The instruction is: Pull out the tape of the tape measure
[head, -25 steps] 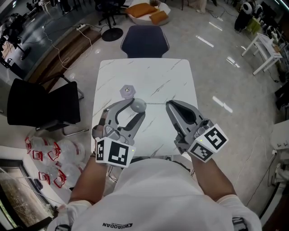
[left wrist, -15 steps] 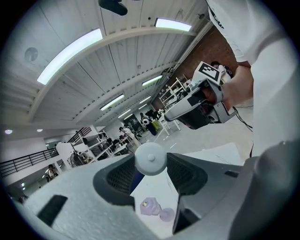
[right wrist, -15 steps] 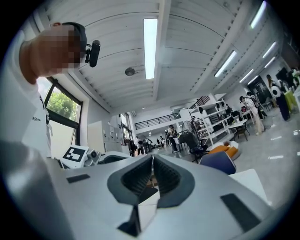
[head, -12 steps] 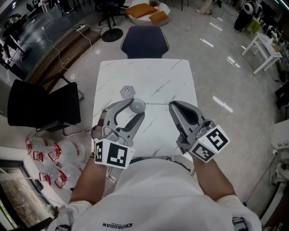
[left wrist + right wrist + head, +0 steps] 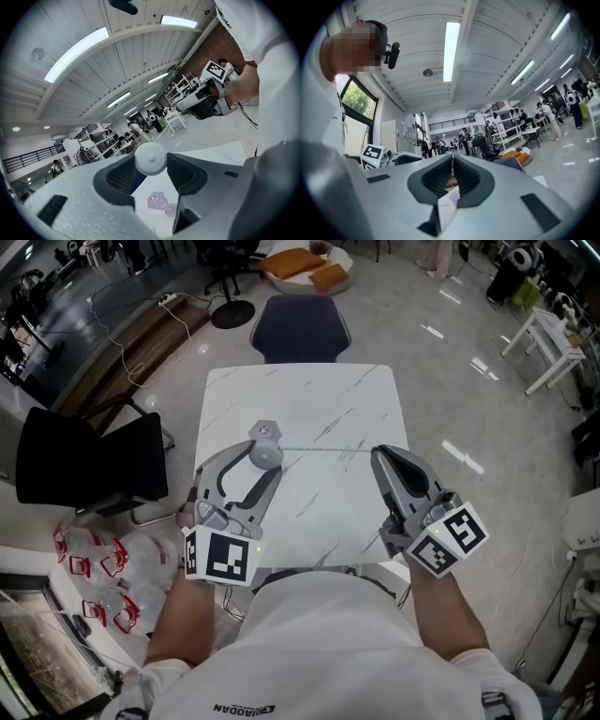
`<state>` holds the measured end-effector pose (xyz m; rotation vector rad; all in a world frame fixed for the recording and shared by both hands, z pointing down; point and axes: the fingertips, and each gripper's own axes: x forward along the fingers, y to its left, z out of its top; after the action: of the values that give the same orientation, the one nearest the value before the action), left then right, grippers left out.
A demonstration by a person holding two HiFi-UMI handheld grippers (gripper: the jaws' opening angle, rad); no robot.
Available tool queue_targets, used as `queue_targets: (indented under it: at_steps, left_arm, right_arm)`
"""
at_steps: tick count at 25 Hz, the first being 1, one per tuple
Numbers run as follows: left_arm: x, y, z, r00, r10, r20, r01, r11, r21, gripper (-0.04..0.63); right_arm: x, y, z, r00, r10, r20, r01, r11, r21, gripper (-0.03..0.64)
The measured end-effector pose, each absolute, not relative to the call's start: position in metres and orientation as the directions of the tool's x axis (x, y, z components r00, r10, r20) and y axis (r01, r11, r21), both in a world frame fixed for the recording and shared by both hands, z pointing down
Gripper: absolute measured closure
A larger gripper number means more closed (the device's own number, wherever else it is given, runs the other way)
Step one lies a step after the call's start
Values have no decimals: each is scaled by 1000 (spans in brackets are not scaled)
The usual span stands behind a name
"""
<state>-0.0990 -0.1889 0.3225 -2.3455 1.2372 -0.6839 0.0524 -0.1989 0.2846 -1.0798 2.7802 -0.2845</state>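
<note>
Further apart than a second ago: left gripper point(image 5: 262, 463) now off toward the left and far part of the white surface point(image 5: 309, 395), right gripper point(image 5: 378, 454) off toward the right edge, with a longer run of thin tape point(image 5: 323, 449) drawn taut between the two. Real progress for the task, then, with the pulling well under way, though no telling how much tape remains wound inside. On the left: jaws spread wide yet closed on the round grey tape measure point(image 5: 150, 158), pads pressing its sides at the very tips, seemingly held off the surface, just on the near side of a small lilac hexagonal piece point(image 5: 265, 430) lying there. On the right: jaws pressed together with hardly a gap in the right gripper view, pinching the tape's free end, judging by the head view, where the line runs straight into the tip; end itself too thin to make out between the pads.
</note>
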Motion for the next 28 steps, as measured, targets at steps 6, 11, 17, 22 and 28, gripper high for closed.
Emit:
queue_targets:
  at_steps: [6, 11, 17, 22, 28]
  left_arm:
    - [-98, -190, 317, 488, -844, 222, -640, -519, -567, 373]
    - [-105, -192, 315, 467, -857, 216, -654, -500, -567, 373]
    - [-125, -197, 311, 429, -878, 210, -685, -469, -558, 373]
    - [-124, -198, 309, 428, -880, 206, -684, -464, -563, 373]
    - [-124, -196, 307, 430, -879, 204, -679, -464, -569, 373]
  right_arm:
    - [57, -198, 284, -725, -685, -72, -658, 719, -222, 598]
    - [66, -202, 283, -703, -707, -77, -675, 697, -240, 598]
    - [84, -209, 282, -673, -736, -75, -701, 667, -255, 598]
    - [86, -210, 282, -671, -737, -82, -702, 666, -252, 598]
    - [86, -208, 281, -672, -736, -80, -703, 668, -243, 598]
